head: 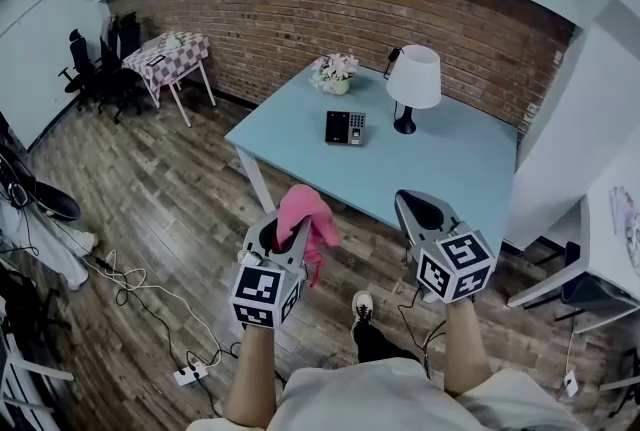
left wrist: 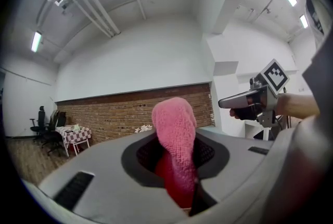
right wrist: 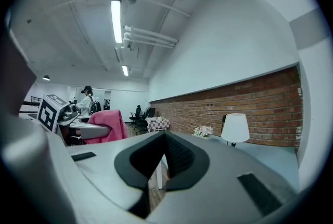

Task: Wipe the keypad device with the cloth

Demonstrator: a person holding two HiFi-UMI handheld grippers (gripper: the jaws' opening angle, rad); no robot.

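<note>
The keypad device (head: pixel 345 127), small and black, lies flat on the light blue table (head: pixel 460 164), well ahead of both grippers. My left gripper (head: pixel 290 231) is held over the wooden floor short of the table and is shut on a pink cloth (head: pixel 306 214), which bulges up and hangs out of the jaws. In the left gripper view the cloth (left wrist: pixel 175 137) fills the gap of the gripper (left wrist: pixel 179 173). My right gripper (head: pixel 418 209) hovers level beside it to the right, jaws together with nothing in them, as the right gripper view (right wrist: pixel 165 141) also shows.
A white lamp (head: pixel 412 81) and a flower pot (head: pixel 335 72) stand at the table's far side by the brick wall. Cables and a power strip (head: pixel 188 375) lie on the floor at left. A checkered table (head: pixel 168 54) and office chairs stand far left, a white desk (head: pixel 610 239) at right.
</note>
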